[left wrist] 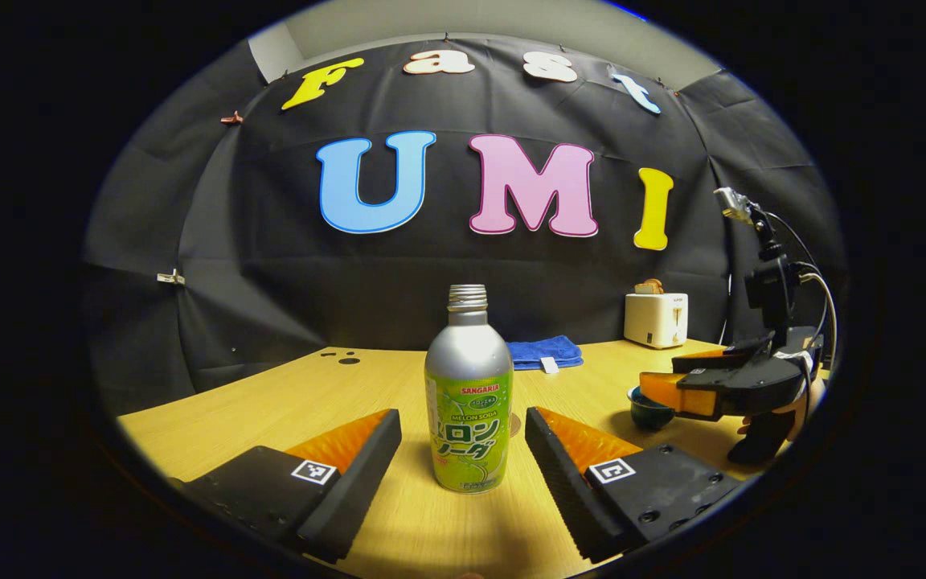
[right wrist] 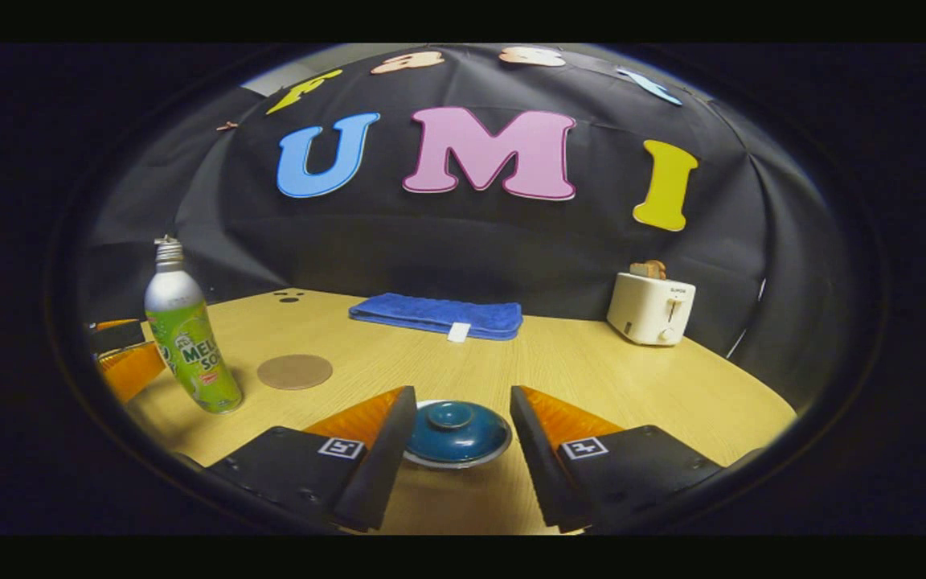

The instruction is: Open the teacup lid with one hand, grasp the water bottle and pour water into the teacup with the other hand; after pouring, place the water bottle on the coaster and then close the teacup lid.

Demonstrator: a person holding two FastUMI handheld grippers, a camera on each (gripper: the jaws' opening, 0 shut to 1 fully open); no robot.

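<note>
My left gripper has its fingers spread wide, one on each side of the water bottle at the lower centre of the left gripper view, neither one touching it. My right gripper is open too, straddling the teacup lid at the bottom centre of the right gripper view, the knob sitting between the fingers with clear gaps both sides. The bottle is tall, narrow and uncapped, so if I close off-centre one finger will arrive first and could tip it and spill. The lid is low and domed; squeezing its slope rather than the knob may make it squirt out or drag the teacup. The coaster lies just right of the bottle on the table, with the folded towel and toaster well behind.
</note>
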